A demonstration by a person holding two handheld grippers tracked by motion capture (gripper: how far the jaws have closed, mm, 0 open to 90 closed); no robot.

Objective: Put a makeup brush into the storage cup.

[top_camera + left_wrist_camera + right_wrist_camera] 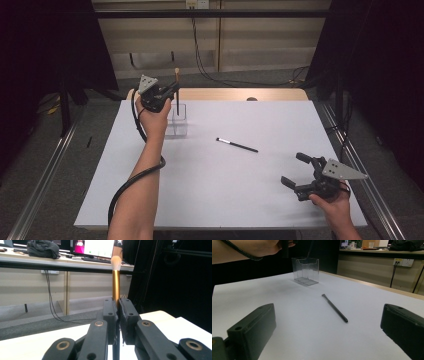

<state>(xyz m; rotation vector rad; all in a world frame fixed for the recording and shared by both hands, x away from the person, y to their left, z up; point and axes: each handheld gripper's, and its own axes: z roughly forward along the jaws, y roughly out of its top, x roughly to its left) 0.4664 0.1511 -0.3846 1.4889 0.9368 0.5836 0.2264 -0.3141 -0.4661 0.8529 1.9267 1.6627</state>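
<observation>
While the left gripper (pixel 167 92) clamps the gold brush (pixel 115 282) upright above the clear box (pixel 178 121) at 11 o'clock, lowering comes next — the right gripper (pixel 299 171) gapes wide near the black brush (pixel 237 145).

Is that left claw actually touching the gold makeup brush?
Touching. In the left gripper view the left gripper has both jaws closed against the makeup brush, with no gap on either side.

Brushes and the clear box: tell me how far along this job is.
Done: nothing can be seen resting in the clear box yet. In hand: the left tongs are shut on the gold-handled brush, held upright above the box. Left: the thin black brush lies on the white table, untouched; the right tongs are open and apart from it.
</observation>
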